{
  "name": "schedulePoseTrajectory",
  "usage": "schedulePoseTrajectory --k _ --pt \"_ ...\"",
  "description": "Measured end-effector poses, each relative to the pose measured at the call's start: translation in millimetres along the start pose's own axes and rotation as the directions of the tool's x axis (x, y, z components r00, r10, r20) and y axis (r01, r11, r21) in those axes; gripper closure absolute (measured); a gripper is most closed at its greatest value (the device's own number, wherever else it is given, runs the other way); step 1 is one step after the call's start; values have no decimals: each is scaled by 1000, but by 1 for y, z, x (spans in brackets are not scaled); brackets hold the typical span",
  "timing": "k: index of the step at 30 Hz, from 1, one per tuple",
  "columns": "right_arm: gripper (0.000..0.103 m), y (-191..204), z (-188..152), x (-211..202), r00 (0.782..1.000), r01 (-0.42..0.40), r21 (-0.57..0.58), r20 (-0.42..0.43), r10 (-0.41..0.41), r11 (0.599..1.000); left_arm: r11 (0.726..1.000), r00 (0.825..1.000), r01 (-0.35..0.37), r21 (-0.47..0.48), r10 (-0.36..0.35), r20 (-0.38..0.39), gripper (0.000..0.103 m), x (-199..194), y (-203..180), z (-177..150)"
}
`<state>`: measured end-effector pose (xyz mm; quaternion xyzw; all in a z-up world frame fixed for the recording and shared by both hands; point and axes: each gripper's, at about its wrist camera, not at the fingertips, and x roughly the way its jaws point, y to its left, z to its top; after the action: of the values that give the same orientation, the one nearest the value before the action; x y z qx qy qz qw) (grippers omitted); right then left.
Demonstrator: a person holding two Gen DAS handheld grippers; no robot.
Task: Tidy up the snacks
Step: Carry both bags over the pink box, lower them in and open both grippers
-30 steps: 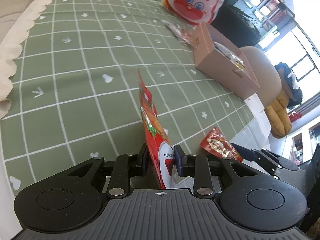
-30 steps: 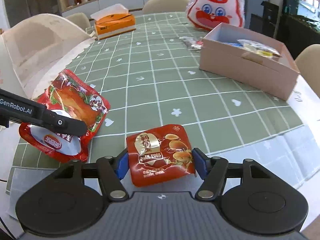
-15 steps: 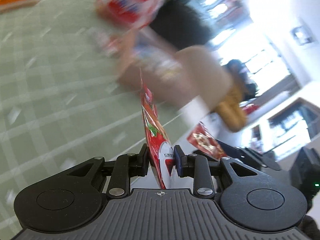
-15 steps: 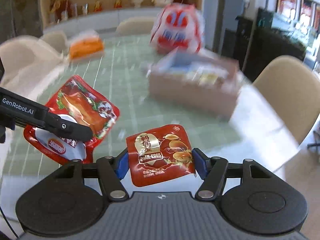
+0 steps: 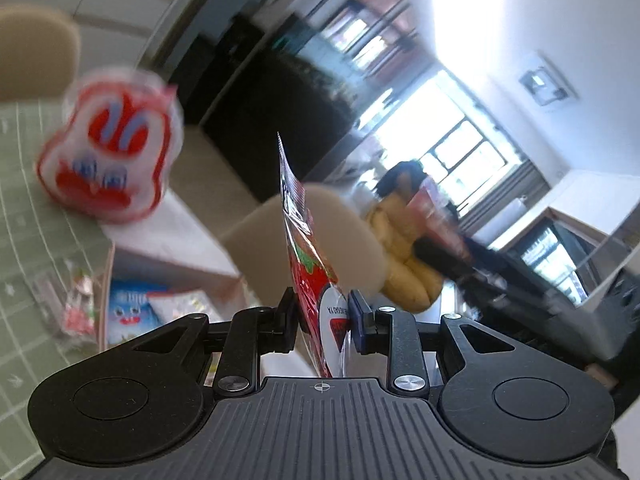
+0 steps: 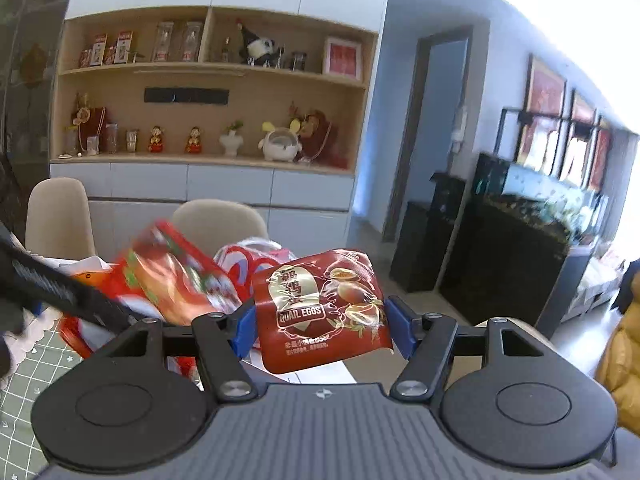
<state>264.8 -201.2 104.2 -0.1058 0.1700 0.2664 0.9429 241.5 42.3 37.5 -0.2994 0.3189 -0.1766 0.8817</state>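
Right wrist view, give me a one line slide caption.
Right gripper clamps a quail egg packet in the air, facing a display shelf.

Left gripper (image 5: 322, 314) raised off the table, pointing slightly down, jaws narrow and clamped on a red pouch (image 5: 308, 276) held edge-on. Right gripper (image 6: 320, 326) likewise raised to its right, jaws wider, pinching an egg packet (image 6: 322, 308) by its sides.

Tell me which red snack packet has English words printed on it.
The quail eggs packet in the right gripper; it reads QUAIL EGGS. The chicken packet in the left gripper shows no English.
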Motion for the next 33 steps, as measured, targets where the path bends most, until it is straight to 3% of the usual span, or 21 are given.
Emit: schedulePoseTrajectory --k 6,8,10,13,17,21,22,26,29,33 --pt "37 -18 -56 74 982 -66 88 -173 80 994 978 985 -50 -203 15 -173 74 103 85 -39" --pt "37 -19 -73 96 970 -73 106 -224 95 992 975 977 -92 -204 49 -208 71 122 101 -46" --pt "37 -19 -86 118 955 -81 138 -273 117 987 979 964 -158 -125 125 -235 68 134 105 -47" --pt "37 -17 -100 147 928 -102 191 -335 162 976 983 968 -177 -43 166 -191 68 125 100 -42" --pt "37 -1 -113 181 893 -123 200 -405 197 972 982 981 -174 -69 167 -100 68 98 104 -33" --pt "36 6 -127 217 809 -154 302 -507 296 941 971 979 -205 -123 205 -20 68 65 117 -37" --pt "36 5 -127 221 798 -150 338 -513 316 929 965 976 -212 -155 216 11 68 57 124 -35" --pt "34 -5 -114 209 813 -158 386 -472 342 909 907 938 -259 -331 317 137 68 20 163 -40" --pt "32 -6 -93 192 838 -146 353 -452 305 924 853 909 -347 -390 408 84 68 9 184 -43" --pt "31 14 -58 176 851 -162 219 -463 248 962 844 886 -431 -319 463 28 68 6 186 -44"
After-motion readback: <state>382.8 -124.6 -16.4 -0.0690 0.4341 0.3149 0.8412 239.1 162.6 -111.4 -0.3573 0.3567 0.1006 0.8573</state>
